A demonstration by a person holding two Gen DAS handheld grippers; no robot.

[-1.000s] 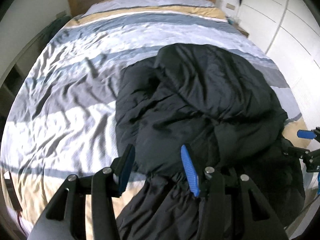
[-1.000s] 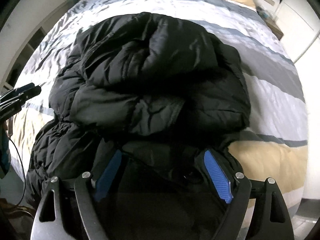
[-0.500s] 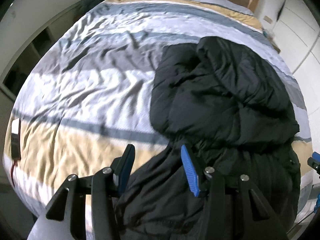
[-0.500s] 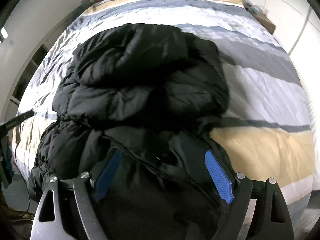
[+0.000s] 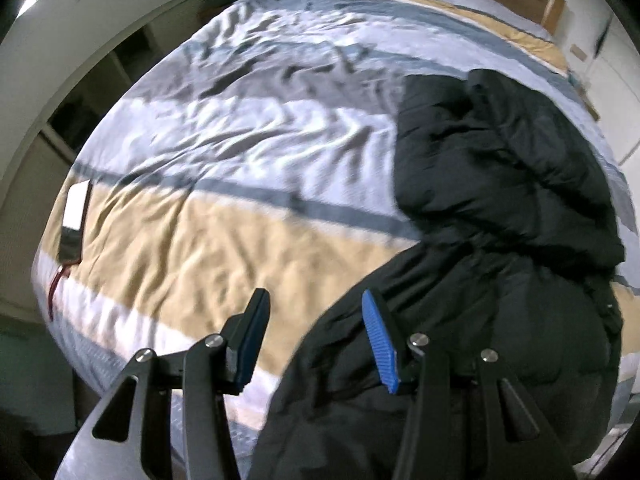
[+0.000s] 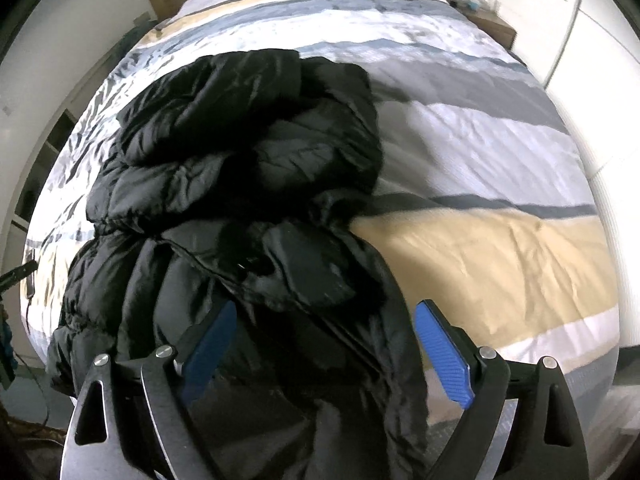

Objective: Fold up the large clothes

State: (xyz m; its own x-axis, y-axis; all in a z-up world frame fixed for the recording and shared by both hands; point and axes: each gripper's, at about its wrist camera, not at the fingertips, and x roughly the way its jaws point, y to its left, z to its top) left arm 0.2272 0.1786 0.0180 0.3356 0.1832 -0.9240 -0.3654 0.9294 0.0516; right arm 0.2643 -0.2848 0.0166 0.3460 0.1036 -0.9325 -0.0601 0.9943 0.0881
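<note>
Black puffer coat point(image 6: 248, 168) between opening right claw point(image 6: 324, 344); phone point(image 5: 74, 216) beyond spread left claw point(image 5: 316, 340) only.

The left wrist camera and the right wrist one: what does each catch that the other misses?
Only the left view shows the left gripper, open over the bedspread beside the coat's edge. Only the right view shows the right gripper, jaws opening with coat fabric between them, and a wooden bedside table. Both show the black puffer coat bunched on the striped bed.
</note>
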